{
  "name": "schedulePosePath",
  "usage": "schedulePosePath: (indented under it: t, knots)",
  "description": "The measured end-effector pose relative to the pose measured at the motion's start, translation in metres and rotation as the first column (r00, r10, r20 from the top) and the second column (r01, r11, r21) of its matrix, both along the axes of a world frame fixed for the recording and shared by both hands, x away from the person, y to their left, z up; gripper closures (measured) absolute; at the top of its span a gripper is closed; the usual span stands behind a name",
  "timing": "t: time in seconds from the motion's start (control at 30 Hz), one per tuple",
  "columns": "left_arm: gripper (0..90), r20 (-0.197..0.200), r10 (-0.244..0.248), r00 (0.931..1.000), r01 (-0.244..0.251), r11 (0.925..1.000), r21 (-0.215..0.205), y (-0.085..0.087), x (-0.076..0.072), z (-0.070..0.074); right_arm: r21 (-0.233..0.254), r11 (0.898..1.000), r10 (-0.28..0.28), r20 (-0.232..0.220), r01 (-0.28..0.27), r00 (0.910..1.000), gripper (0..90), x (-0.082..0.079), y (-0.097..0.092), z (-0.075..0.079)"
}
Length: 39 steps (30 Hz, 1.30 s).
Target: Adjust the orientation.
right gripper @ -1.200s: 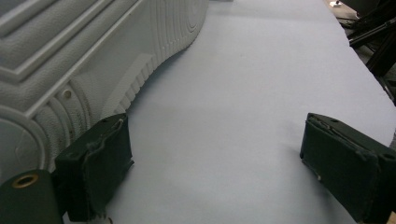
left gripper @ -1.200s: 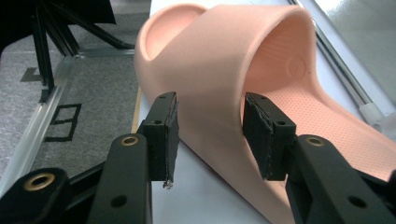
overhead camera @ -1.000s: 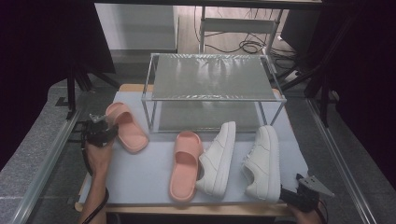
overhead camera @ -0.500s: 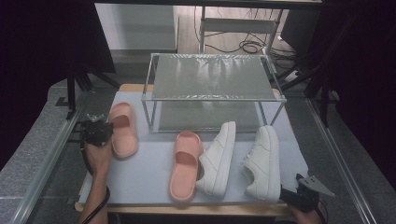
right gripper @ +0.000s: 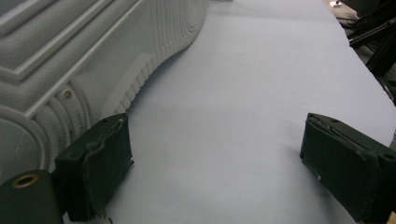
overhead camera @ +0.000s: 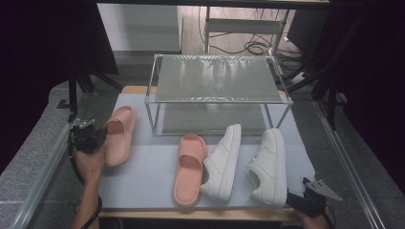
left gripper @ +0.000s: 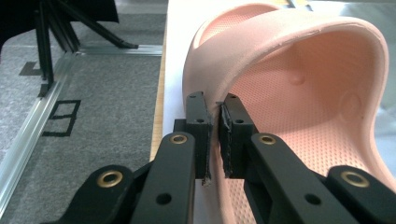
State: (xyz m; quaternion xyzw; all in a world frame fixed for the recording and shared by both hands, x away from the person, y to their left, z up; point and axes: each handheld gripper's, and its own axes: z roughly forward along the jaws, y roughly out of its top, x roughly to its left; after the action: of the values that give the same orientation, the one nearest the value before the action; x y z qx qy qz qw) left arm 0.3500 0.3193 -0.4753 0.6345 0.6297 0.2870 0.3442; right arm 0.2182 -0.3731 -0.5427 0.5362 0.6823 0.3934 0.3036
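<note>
At table's left edge: left gripper (overhead camera: 88,138) pinches pink slide sandal (overhead camera: 118,134) side wall.
Sandal's long axis runs near-to-far; right gripper (right gripper: 212,163) spread wide.

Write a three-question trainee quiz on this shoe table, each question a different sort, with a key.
1. True or false: the left tongs are shut on the rim of the pink slide.
2. Multiple choice: the right tongs are A) shut on a lace, B) open beside the white sneaker, C) inside the metal rack.
3. Fill in: lying beside the second pink slide are ___ white sneakers.

Key: 1 true; 2 B; 3 two.
</note>
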Motion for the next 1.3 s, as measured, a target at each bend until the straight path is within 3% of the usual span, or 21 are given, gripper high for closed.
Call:
schedulePosePath:
  t: [0.33,0.77,1.03,1.13,1.17,1.2,1.3]
  knots:
    - [83.6,-0.028,-0.116,0.9928,0.116,0.9932,0.001,-0.006,-0.036,0.009,0.000,1.000,0.000,0.000,0.000,1.0000,8.4,0.000,0.000,0.000]
    - [83.5,-0.043,-0.194,0.9801,0.193,0.9810,-0.015,-0.009,-0.073,0.010,0.001,1.000,-0.001,0.000,0.001,1.0000,8.4,0.000,0.000,0.000]
    - [83.6,-0.030,-0.262,0.9647,0.260,0.9646,-0.043,-0.016,-0.096,0.016,0.001,1.000,-0.001,0.000,0.001,1.0000,8.4,0.000,0.000,0.000]
    - [83.5,-0.026,-0.287,0.9575,0.285,0.9568,-0.056,-0.022,-0.100,0.018,0.001,1.000,-0.001,0.000,0.001,1.0000,8.4,0.000,0.000,0.000]
    - [83.5,-0.024,-0.305,0.9521,0.303,0.9511,-0.059,-0.026,-0.102,0.020,0.001,1.000,-0.001,0.000,0.001,1.0000,8.4,0.000,0.000,0.000]
    - [83.5,-0.024,-0.305,0.9521,0.303,0.9511,-0.059,-0.026,-0.102,0.020,0.001,1.000,-0.001,0.000,0.001,1.0000,8.4,0.000,0.000,0.000]
    - [83.5,-0.020,-0.331,0.9435,0.329,0.9423,-0.063,-0.034,-0.102,0.024,0.001,1.000,-0.001,0.000,0.001,1.0000,8.4,0.000,0.000,0.000]
